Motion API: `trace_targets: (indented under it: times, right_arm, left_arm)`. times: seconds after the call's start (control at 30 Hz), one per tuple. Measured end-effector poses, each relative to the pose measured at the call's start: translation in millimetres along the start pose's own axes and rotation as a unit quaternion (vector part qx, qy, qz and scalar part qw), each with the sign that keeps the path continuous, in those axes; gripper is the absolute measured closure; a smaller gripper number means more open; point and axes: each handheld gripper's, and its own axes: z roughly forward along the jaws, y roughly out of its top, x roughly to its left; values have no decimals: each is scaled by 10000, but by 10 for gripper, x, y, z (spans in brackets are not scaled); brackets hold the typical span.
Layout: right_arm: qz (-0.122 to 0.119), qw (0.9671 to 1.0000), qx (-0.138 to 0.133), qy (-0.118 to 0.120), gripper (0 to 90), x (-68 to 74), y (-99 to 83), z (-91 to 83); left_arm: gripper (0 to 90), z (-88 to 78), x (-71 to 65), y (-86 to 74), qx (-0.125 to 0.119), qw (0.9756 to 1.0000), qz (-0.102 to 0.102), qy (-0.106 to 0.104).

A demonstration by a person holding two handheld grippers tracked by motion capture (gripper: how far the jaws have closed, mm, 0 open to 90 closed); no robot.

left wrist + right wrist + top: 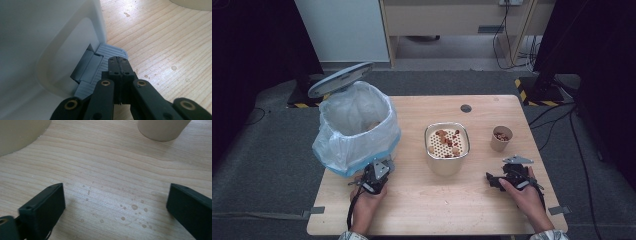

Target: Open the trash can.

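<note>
A white pedal bin (354,125) lined with a plastic bag stands at the table's left, and its grey lid (341,79) is tilted up. My left gripper (381,167) is at the bin's foot. In the left gripper view its jaws are shut with nothing between them, and the tips (118,60) rest on the bin's grey ribbed pedal (110,51). My right gripper (490,180) lies low at the table's right with its jaws pointing left. Its jaws stand wide open (115,202) over bare wood dotted with droplets.
A cream container (447,145) with a perforated insert and several brown bits sits mid-table. A paper cup (501,138) with similar bits stands to its right. Both lie ahead of the right gripper, the cup (162,128) closer. The wooden table (437,205) has room along its front edge.
</note>
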Motion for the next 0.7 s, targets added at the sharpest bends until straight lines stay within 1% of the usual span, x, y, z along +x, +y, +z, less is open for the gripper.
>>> trace_targets:
  times: [0.07,0.13,0.23,0.33,0.47,0.57,0.67,0.7]
  right_arm:
    - [28,10000,42,15,49,-14,19,-13]
    - [-13,10000,4,-30,50,-14,26,-25]
    - [-41,10000,-30,-32,50,-4,37,-42]
    - [-35,10000,-28,-13,49,-12,38,-45]
    - [1,10000,-32,-50,49,-13,39,-49]
    - [-20,10000,-14,-37,48,-18,36,-57]
    - [35,10000,-63,-31,46,-26,42,-79]
    - [74,9999,-124,-31,45,-34,47,-89]
  left_arm:
    - [895,0,1,-1,-6,10000,1,-6]
    - [895,0,2,-1,-5,10000,-7,-8]
    - [895,0,0,1,3,10000,10,-3]
    - [895,0,6,0,0,10000,0,-19]
    - [895,1,8,0,-3,10000,-5,-28]
    - [895,1,10,1,2,10000,-7,-32]
    - [895,1,11,1,1,10000,-12,-37]
    - [895,2,11,1,1,10000,-12,-36]
